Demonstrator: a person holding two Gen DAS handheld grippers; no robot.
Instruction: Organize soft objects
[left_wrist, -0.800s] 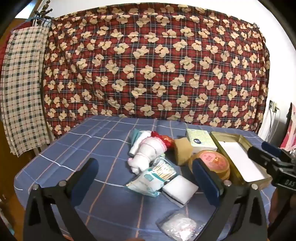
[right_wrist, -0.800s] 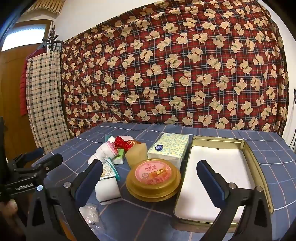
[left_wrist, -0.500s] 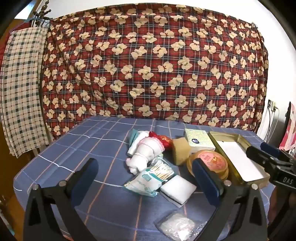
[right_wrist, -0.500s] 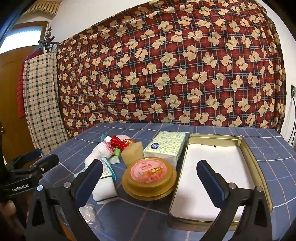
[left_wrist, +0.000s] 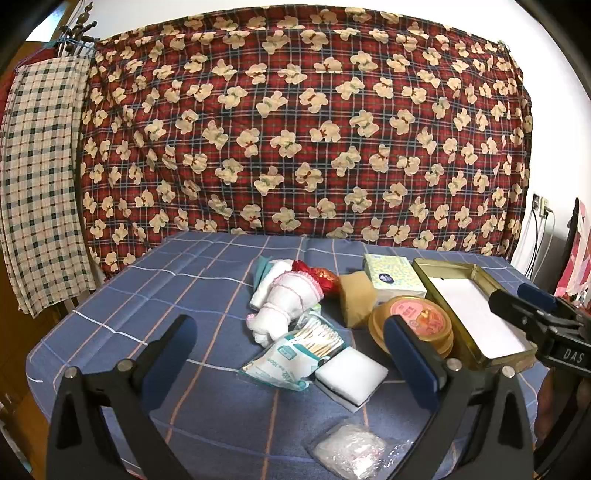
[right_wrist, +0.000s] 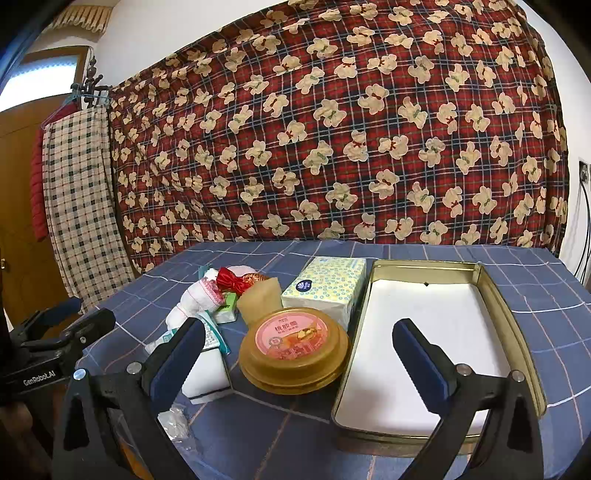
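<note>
blue checked tablecloth (left_wrist: 177, 295), gold tin (right_wrist: 517, 325)

White plush toy (left_wrist: 282, 308) lies among sponge (left_wrist: 356, 303), tissue pack (left_wrist: 393, 277), beside gold tin (left_wrist: 476, 354).

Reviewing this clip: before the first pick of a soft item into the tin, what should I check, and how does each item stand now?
1. Left gripper jaws open, holding nothing: ok.
2. Right gripper jaws open, holding nothing: ok.
3. Gold tin open, only its white liner inside: ok.
4. White sponge block lying unobstructed at the near edge of the pile: ok.
5. Plush toy free to lift: not ok, it rests against the swab packet and other items.
6. Round gold container soft or not: cannot tell.
</note>
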